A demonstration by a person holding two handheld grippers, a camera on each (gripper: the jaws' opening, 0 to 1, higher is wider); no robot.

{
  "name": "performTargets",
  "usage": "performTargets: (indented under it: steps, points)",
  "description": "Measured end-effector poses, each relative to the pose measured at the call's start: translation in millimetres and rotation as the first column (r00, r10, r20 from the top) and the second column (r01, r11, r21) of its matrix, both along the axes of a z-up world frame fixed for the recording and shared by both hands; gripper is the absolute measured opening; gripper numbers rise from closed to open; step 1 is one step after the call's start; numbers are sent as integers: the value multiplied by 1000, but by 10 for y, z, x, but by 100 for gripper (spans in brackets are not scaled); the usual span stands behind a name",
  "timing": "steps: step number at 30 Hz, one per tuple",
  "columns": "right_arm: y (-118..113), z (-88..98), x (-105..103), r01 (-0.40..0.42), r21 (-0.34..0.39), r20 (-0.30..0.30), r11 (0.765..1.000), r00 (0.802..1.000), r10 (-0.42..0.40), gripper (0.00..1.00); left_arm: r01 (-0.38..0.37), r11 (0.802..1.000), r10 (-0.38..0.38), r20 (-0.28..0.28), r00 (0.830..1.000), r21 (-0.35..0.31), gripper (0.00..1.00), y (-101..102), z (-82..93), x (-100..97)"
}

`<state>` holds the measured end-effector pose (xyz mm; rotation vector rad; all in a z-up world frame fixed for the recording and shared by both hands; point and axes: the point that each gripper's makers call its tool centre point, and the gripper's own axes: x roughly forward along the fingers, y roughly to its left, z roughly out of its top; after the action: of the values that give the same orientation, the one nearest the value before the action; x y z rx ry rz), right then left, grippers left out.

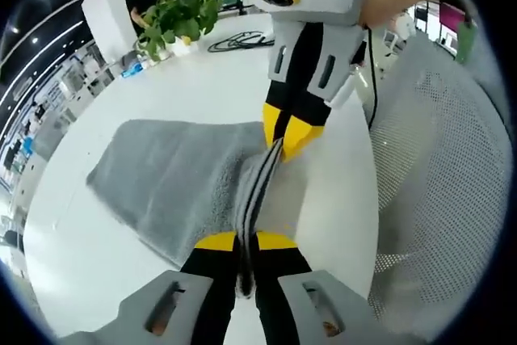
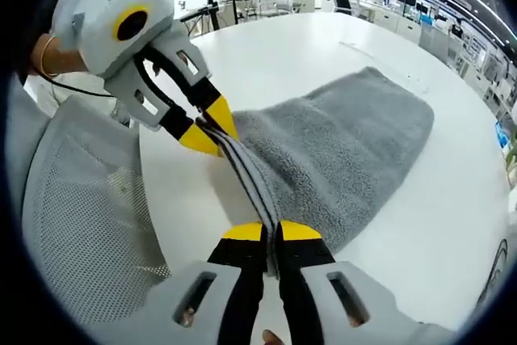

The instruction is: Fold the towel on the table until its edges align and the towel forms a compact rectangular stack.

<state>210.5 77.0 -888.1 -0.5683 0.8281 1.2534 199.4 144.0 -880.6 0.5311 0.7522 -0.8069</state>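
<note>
Here, in the left gripper view, my left gripper [image 1: 246, 240] is clamped on the striped edge of the grey towel [image 1: 174, 179], which lies spread on the white table [image 1: 202, 90]; my right gripper [image 1: 284, 139] pinches the same edge farther along. In the right gripper view, my right gripper [image 2: 271, 233] grips the towel [image 2: 347, 147] edge, stretched taut to the left gripper [image 2: 212, 131], beside a mesh chair [image 2: 77, 208].

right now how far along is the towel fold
Early. Done: left gripper and right gripper are each shut on the striped near edge of the grey towel. In hand: that edge is lifted taut. Left: carrying it over, aligning edges on the white table.
</note>
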Motion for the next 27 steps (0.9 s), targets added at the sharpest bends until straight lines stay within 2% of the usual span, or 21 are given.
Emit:
performTargets:
  steps: [2,10,18,23,27]
  points:
    - [-3,43,-13,-3,8,-1,1000,1000,3,3,-19,999,19,-17,1000,-32,7,2,3,-25]
    - [-3,128,-115,-39,14,12,999,999,39,3,3,999,-4,-17,1000,-37,7,-14,93,-129]
    - [-33,259,-225,-111,2,67,994,992,111,3,24,999,-25,-11,1000,-47,7,-55,200,-227]
    - [-52,290,-344,-159,-11,73,987,985,159,3,74,997,-74,-4,997,-4,7,-91,237,-358]
    - [-84,325,-440,-176,-8,61,984,982,177,3,94,996,-94,-14,995,-7,7,-114,277,-464]
